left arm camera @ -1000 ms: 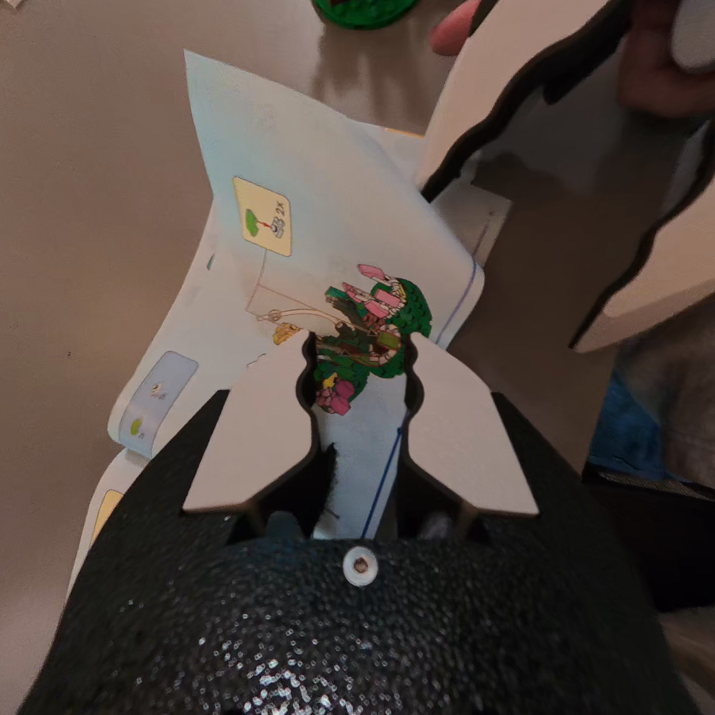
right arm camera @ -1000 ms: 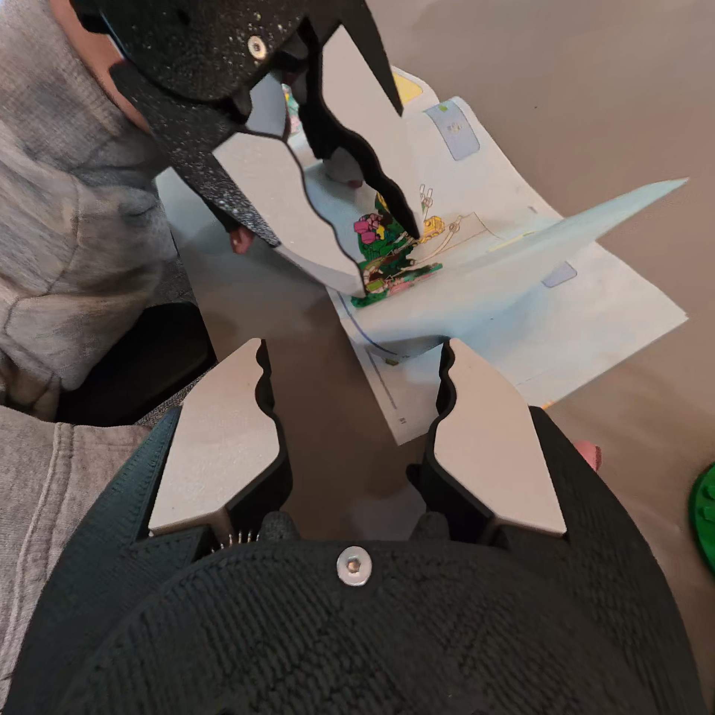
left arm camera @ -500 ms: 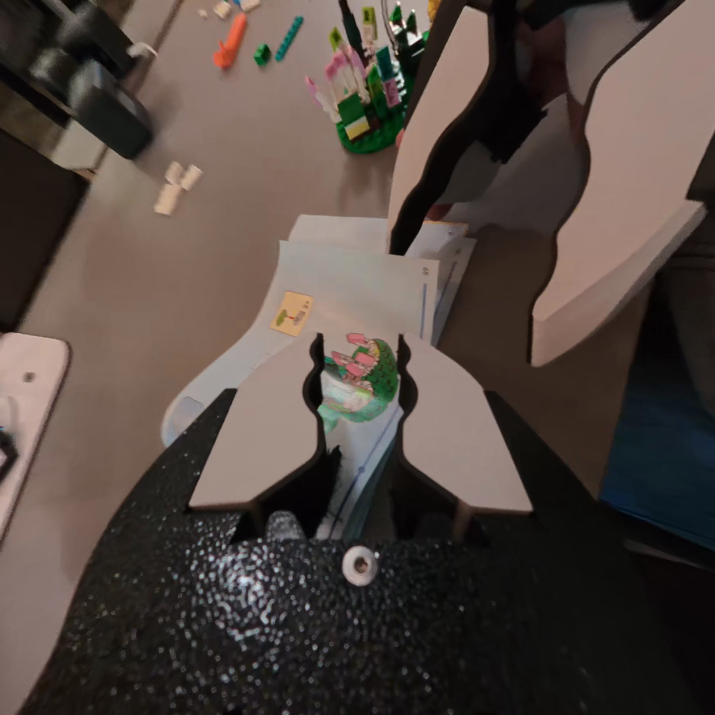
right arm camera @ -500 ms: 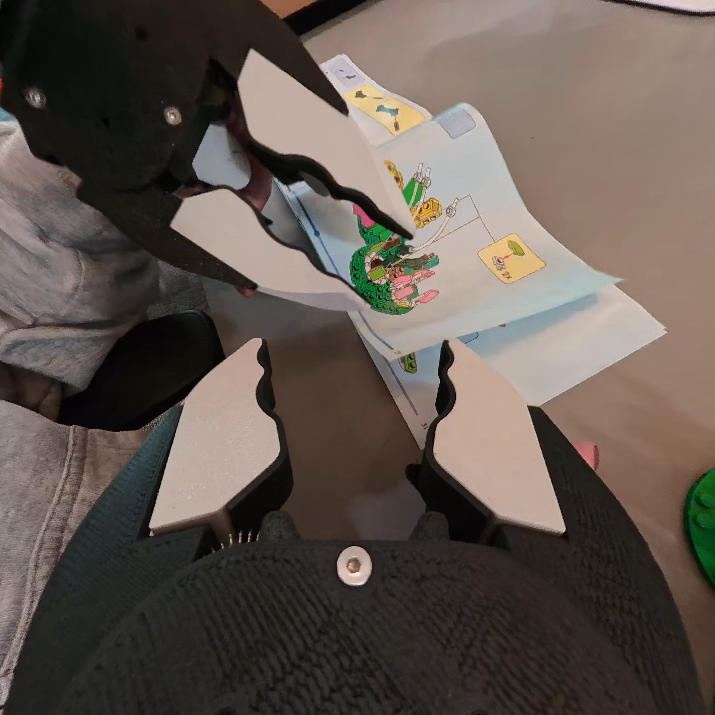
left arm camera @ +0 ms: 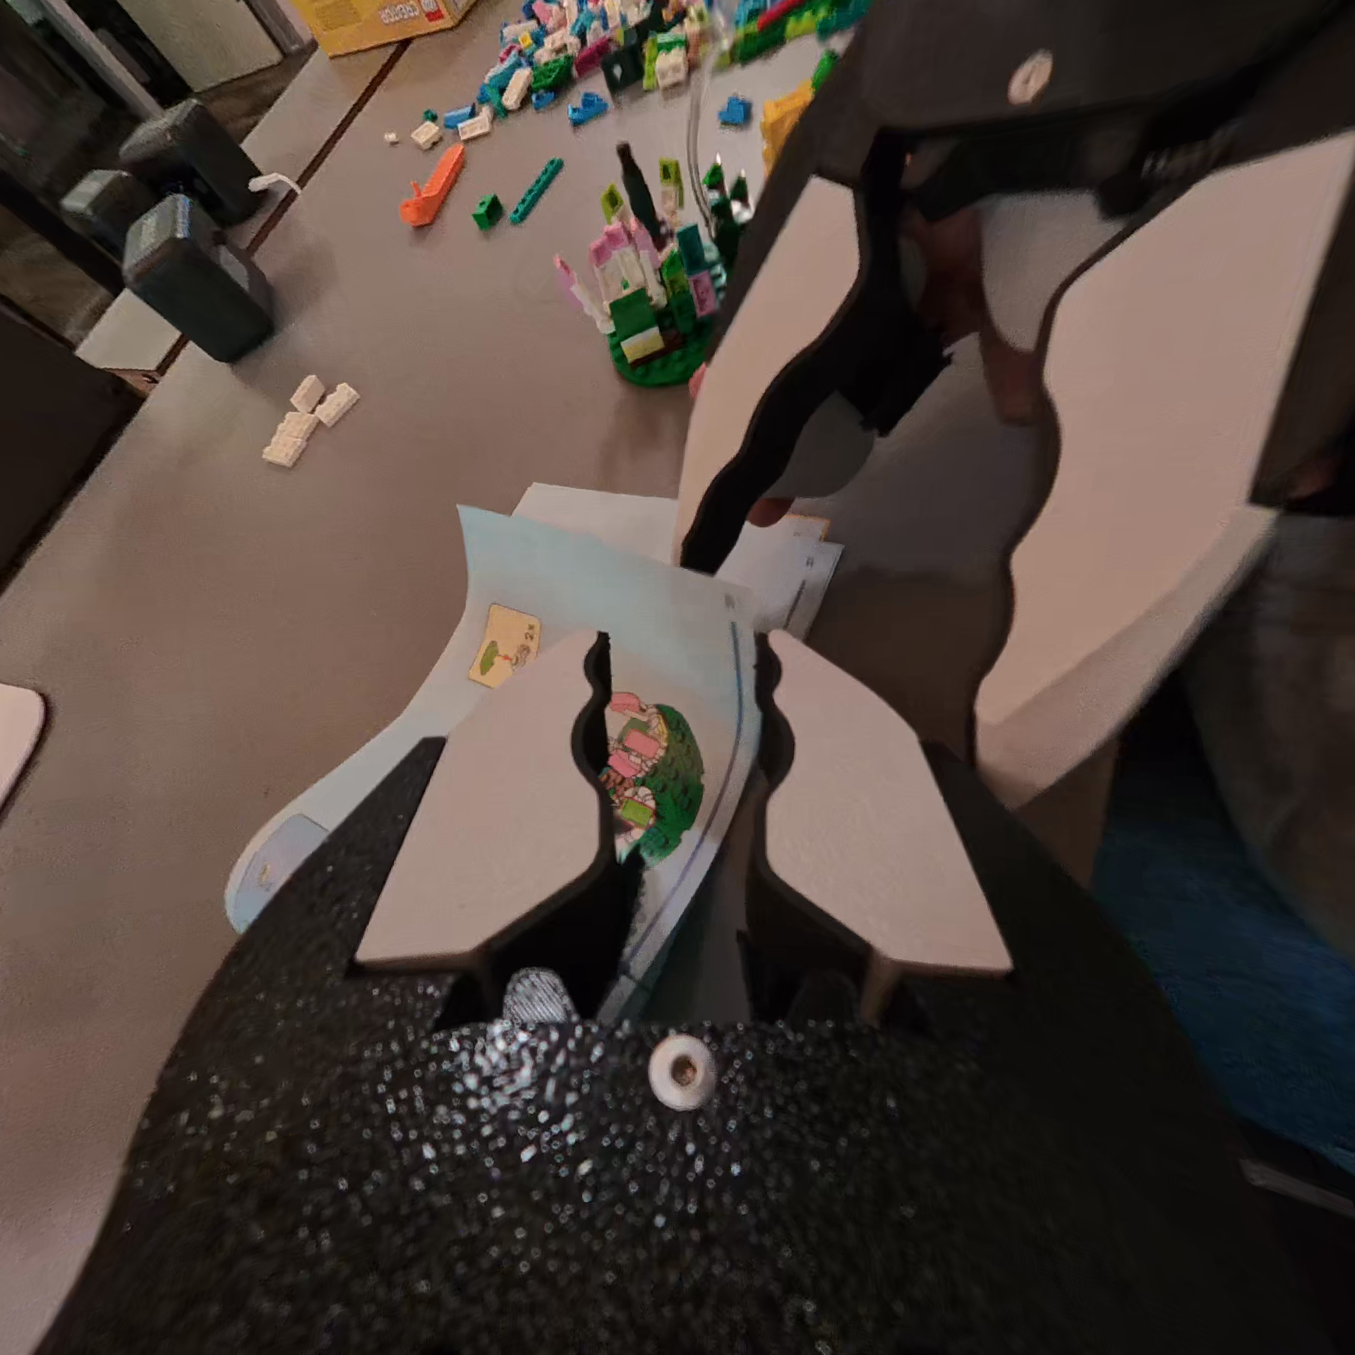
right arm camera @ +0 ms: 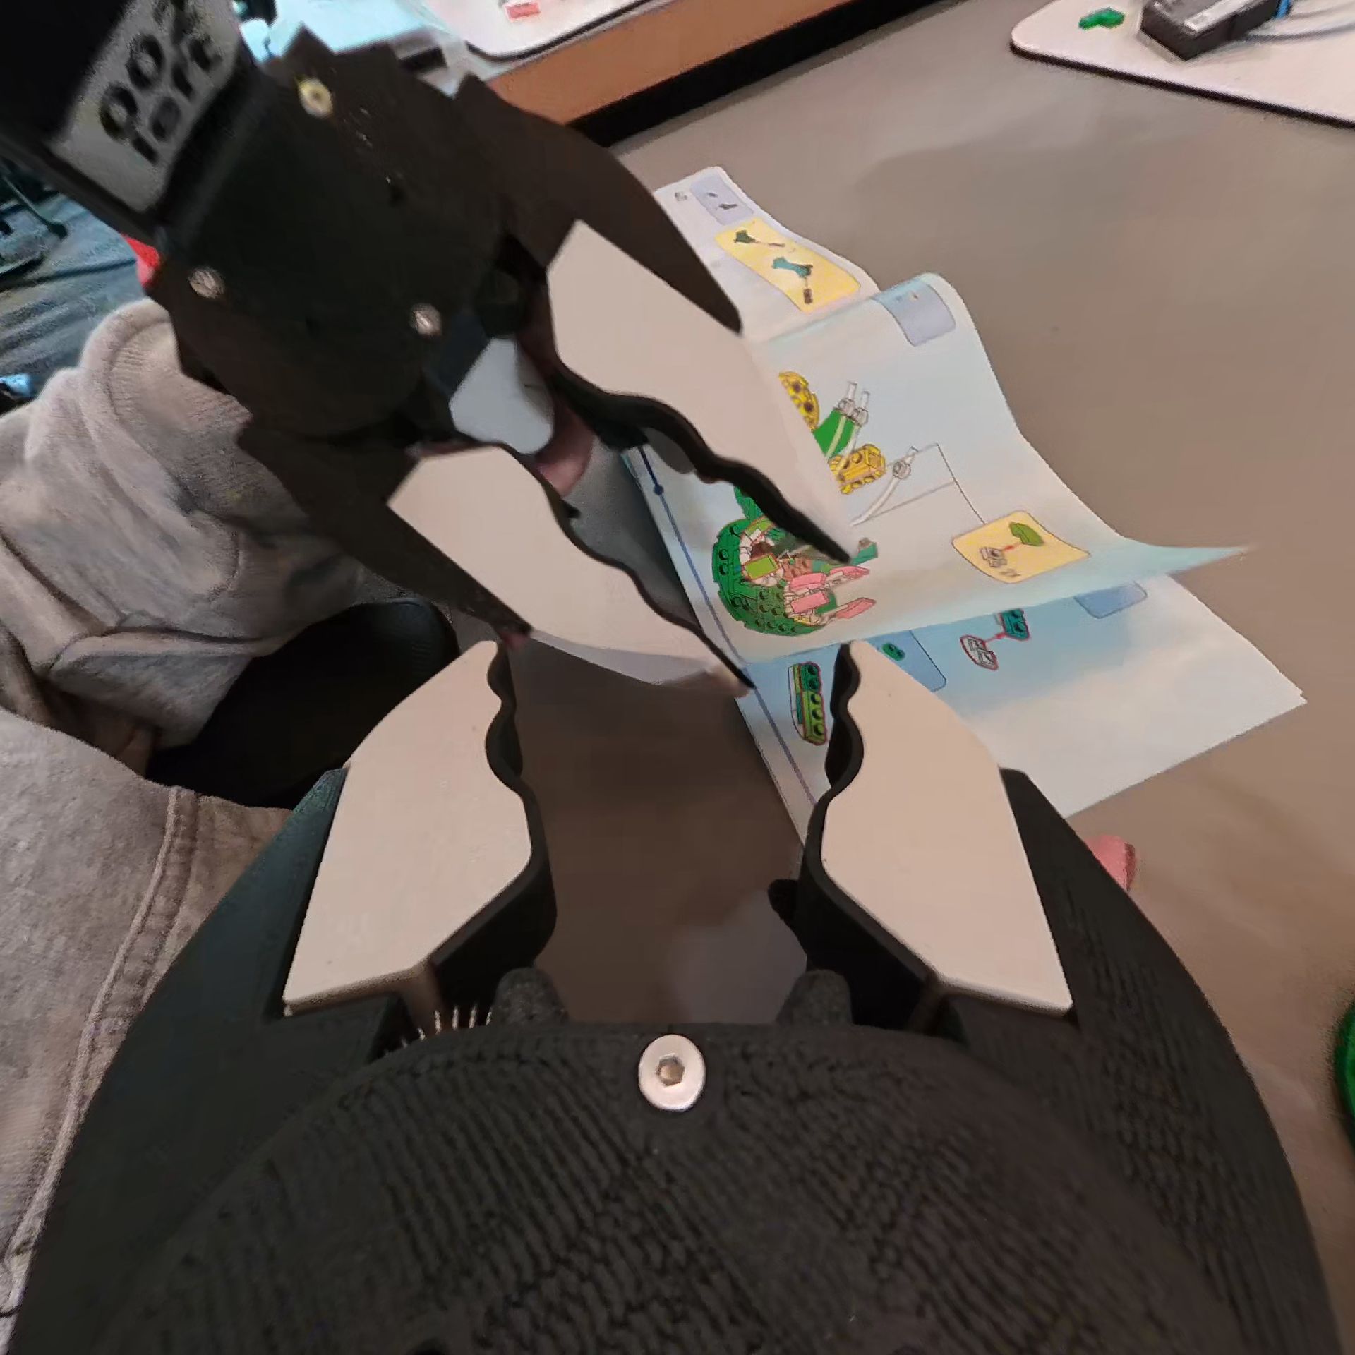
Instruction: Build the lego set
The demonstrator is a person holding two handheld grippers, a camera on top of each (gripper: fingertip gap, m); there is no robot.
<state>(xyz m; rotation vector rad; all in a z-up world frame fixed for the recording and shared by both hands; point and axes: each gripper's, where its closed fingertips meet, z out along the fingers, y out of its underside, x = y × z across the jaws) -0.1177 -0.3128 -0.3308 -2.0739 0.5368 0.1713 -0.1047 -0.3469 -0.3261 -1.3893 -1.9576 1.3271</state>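
Observation:
The instruction booklet [right arm camera: 1026, 696] lies open on the grey table. One page [right arm camera: 990, 454] is lifted and curls up. My left gripper [left arm camera: 682, 645] has this page [left arm camera: 660, 762] between its fingers with a narrow gap; from the right wrist view it [right arm camera: 795, 619] has one finger over and one under the page. My right gripper [right arm camera: 673, 652] is open and empty just before the booklet's near edge; it also fills the upper right of the left wrist view [left arm camera: 839, 682]. The partly built model [left arm camera: 652, 308] on a green base stands beyond the booklet.
A heap of loose bricks [left arm camera: 623, 51] lies at the far end, with an orange piece [left arm camera: 432, 191] and small white bricks [left arm camera: 308, 418] nearer. Black objects [left arm camera: 198, 293] stand at the left edge. A person's grey sleeve [right arm camera: 147, 476] is at left. A white mat [right arm camera: 1210, 66] lies far right. My right gripper's tips are some 35 cm from the orange piece [left arm camera: 432, 191].
My left gripper has tilted up and raised the page, which has swung over so that its printed face shows. The right gripper has barely moved and stays open.

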